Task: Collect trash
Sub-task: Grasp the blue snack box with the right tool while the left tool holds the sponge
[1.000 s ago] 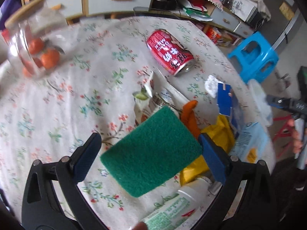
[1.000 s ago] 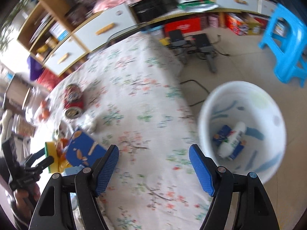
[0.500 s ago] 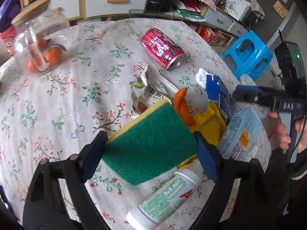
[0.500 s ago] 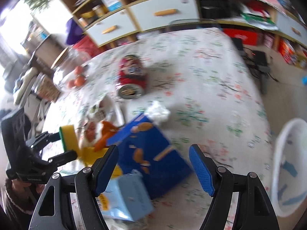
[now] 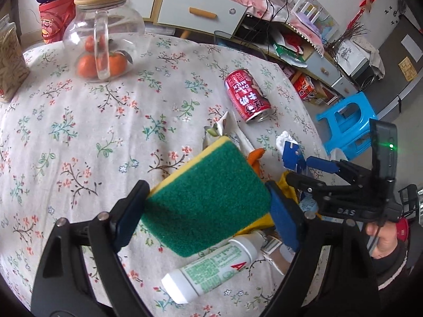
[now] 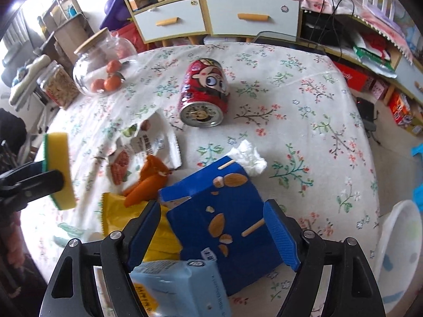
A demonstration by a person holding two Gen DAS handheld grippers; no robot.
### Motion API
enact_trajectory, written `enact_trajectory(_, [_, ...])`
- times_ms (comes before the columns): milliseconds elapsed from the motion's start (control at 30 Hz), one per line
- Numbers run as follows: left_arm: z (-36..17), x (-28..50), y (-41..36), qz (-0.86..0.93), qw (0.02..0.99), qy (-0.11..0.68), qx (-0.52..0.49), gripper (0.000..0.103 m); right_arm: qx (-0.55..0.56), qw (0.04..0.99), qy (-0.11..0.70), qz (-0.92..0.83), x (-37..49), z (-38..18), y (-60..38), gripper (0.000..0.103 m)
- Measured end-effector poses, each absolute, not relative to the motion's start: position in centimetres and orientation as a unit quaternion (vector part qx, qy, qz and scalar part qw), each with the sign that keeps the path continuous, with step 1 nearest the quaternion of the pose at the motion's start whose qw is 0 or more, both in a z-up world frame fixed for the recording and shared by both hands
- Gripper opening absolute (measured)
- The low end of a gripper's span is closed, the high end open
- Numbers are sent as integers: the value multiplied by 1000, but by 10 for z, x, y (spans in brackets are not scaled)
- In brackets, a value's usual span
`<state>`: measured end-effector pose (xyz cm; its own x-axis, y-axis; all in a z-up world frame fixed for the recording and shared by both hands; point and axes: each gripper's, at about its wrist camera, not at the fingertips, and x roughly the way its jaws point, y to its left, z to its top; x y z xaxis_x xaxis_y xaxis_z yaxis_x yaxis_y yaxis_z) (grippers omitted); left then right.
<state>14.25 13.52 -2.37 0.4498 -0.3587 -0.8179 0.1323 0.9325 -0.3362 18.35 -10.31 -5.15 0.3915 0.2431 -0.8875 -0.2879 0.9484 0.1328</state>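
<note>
My left gripper (image 5: 206, 198) is shut on a green and yellow sponge (image 5: 201, 179) and holds it above the floral table (image 5: 79, 132); the sponge (image 6: 59, 169) also shows at the left of the right wrist view. My right gripper (image 6: 212, 211) hovers over a blue almond box (image 6: 224, 219), its jaws opening and its pads clear of the box. Around it lie a red milk can (image 6: 205, 92), a torn wrapper (image 6: 148, 142), orange peel (image 6: 150, 179), a yellow wrapper (image 6: 119, 211), a tissue (image 6: 248, 155), a light blue pack (image 6: 179, 285) and a white bottle (image 5: 211, 266).
A white basin (image 6: 399, 251) sits on the floor past the table's right edge. A glass jar of oranges (image 5: 103, 39) and a cereal jar (image 6: 56, 84) stand at the table's far left. A blue stool (image 5: 349, 121) and drawer cabinets (image 6: 251, 15) lie beyond.
My left gripper closed on the sponge and raised it. My right gripper swung from over the basin back across the table to above the blue box.
</note>
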Motion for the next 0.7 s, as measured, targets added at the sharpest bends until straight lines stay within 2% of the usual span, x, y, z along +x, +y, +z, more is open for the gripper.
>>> enact_trajectory(233, [-24, 143, 124, -144, 844, 505, -110, 87, -5, 827, 540, 156, 189, -63, -108, 83])
enact_trajectory(467, [-18, 145, 114, -135, 849, 498, -114, 87, 19, 836, 530, 145, 182, -52, -121, 76])
enact_trajectory(533, [-14, 145, 109, -137, 851, 493, -114, 87, 27, 838, 524, 149, 179, -47, -126, 53])
enact_trajectory(567, [-13, 146, 107, -138, 853, 491, -113, 87, 29, 839, 522, 150, 178, -44, -129, 48])
enact_trajectory(633, [-12, 145, 102, -140, 854, 488, -112, 87, 34, 844, 515, 146, 175, -38, -135, 48])
enact_trajectory(700, [-12, 145, 98, -140, 855, 487, -110, 87, 35, 847, 511, 138, 172, -35, -143, 44])
